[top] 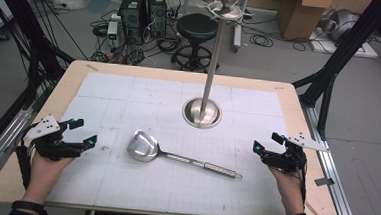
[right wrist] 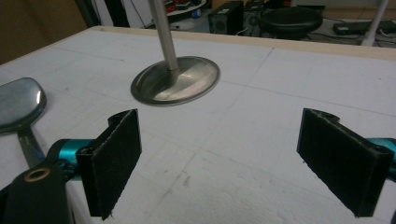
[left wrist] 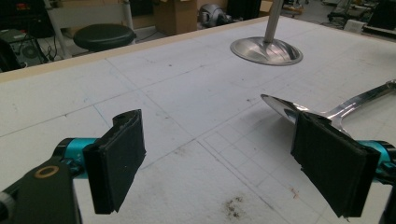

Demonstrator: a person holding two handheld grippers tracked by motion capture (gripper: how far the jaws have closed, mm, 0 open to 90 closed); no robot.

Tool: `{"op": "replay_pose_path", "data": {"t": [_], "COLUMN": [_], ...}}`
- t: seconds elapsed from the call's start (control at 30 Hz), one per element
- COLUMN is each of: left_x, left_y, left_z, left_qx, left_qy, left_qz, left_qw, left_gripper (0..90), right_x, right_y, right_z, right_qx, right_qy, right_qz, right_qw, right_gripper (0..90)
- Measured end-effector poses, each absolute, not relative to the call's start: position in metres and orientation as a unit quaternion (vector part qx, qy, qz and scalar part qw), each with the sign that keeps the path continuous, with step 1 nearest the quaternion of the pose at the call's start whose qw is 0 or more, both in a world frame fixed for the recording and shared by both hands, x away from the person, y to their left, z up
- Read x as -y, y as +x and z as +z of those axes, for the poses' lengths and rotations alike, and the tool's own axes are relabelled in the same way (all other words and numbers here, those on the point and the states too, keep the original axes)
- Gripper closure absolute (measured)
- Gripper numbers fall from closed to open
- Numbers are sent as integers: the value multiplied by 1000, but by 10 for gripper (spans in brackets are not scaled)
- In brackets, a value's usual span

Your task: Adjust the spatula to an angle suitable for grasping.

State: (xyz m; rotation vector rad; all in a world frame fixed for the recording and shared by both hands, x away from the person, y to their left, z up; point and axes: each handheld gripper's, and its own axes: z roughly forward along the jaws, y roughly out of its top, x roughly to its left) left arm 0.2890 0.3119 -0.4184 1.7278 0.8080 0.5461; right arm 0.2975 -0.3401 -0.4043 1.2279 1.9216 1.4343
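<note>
Both hand-held grippers, left (top: 82, 133) and right (top: 265, 143), are hovering with jaws apart while the stiff, slippery-looking steel spatula (top: 175, 155) is lying just before the stand (top: 203, 111), best gripped along its handle.

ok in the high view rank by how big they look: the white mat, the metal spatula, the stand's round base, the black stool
1. white mat, by far the largest
2. metal spatula
3. black stool and the stand's round base: these look alike, and the stool stands farther from the camera, so no ranking
</note>
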Motion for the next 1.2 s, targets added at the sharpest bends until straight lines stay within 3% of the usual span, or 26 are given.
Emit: {"op": "replay_pose_path", "data": {"t": [0.6,1.2], "left_x": [-311,-311], "left_y": [289,289], "left_z": [-418,-418], "left_qx": [-336,-331], "left_qy": [730,732], "left_qz": [230,229], "left_qw": [549,550], "left_gripper": [181,177], "right_x": [297,232], "right_y": [308,322], "right_z": [-394,-404], "right_qx": [-742,-800], "right_qy": [371,304], "right_qz": [526,503], "right_qw": [185,117], "right_gripper": [116,111]}}
